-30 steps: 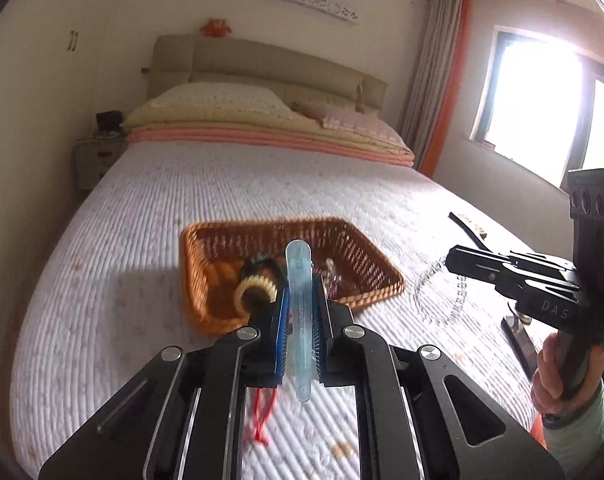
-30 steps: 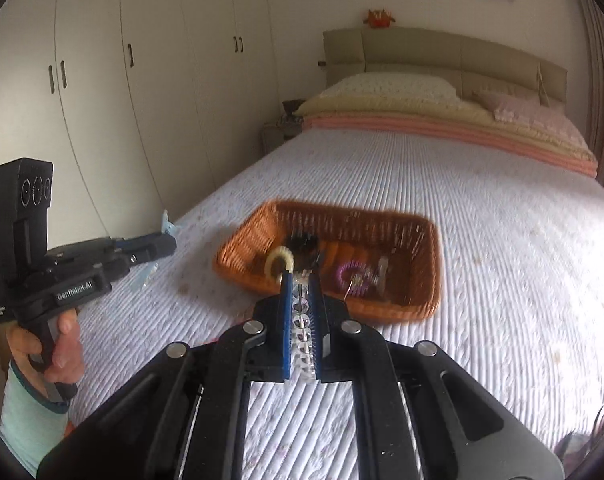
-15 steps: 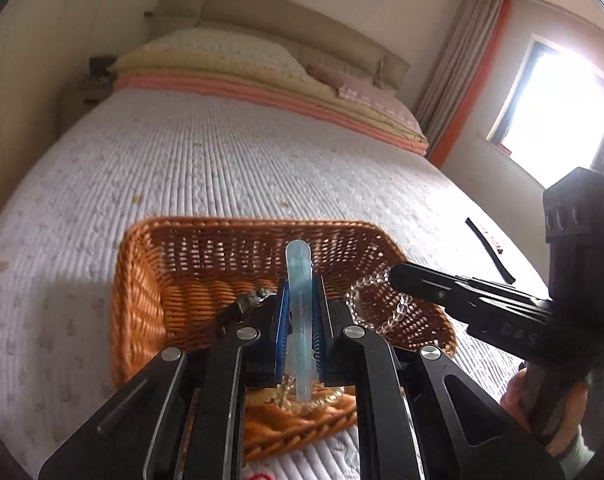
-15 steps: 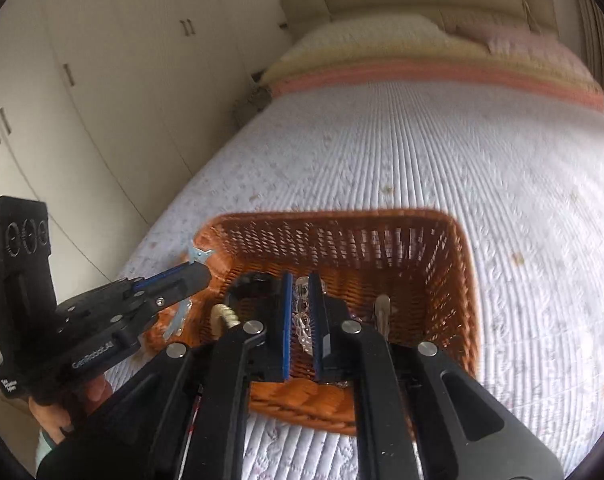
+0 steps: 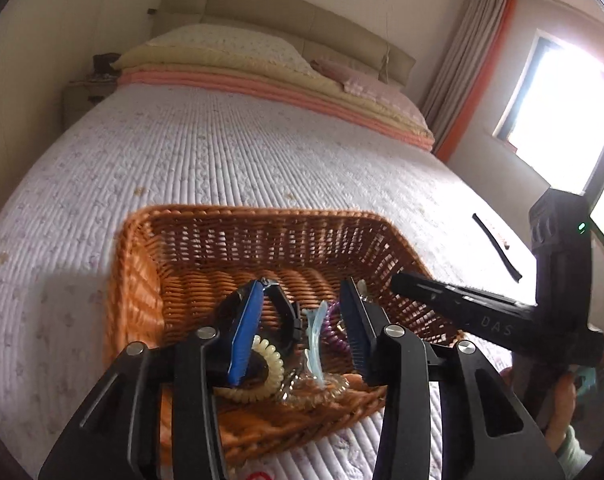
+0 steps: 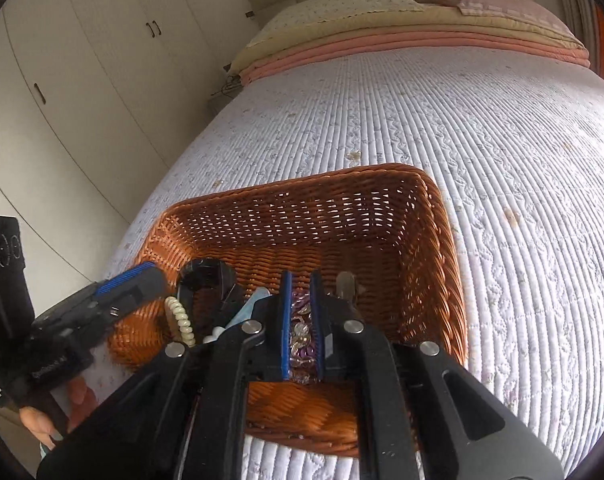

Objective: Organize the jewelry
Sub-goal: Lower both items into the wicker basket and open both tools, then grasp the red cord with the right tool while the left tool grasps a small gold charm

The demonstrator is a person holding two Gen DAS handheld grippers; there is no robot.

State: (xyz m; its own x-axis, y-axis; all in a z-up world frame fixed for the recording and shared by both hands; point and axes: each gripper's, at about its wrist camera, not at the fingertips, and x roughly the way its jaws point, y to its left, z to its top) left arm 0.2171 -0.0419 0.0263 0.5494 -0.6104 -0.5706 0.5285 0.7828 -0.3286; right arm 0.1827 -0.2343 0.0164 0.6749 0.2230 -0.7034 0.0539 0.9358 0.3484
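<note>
Item: wicker basket (image 5: pixel 262 240), orange-brown, open weave, stiff walls, set on the quilted white bed (image 5: pixel 222 152). Contents, all lying loose on its floor: one pale blue hair clip (image 5: pixel 316 344), thin translucent plastic, light and likely brittle, best taken flat across its long sides; one cream spiral hair tie (image 5: pixel 268 364), springy and soft, taken anywhere on the coil; one purple coil (image 5: pixel 336 330), similar; one black band (image 5: pixel 280 312), hard and glossy. My left claw (image 5: pixel 300 328) is opening over the basket, the blue clip standing between its pads but not pressed. My right claw (image 6: pixel 301 320) is pressed together on a clear bead chain (image 6: pixel 301 332), faceted, slippery, limp and light; it hangs low inside the basket, and I judge a pinch across several beads safest.
</note>
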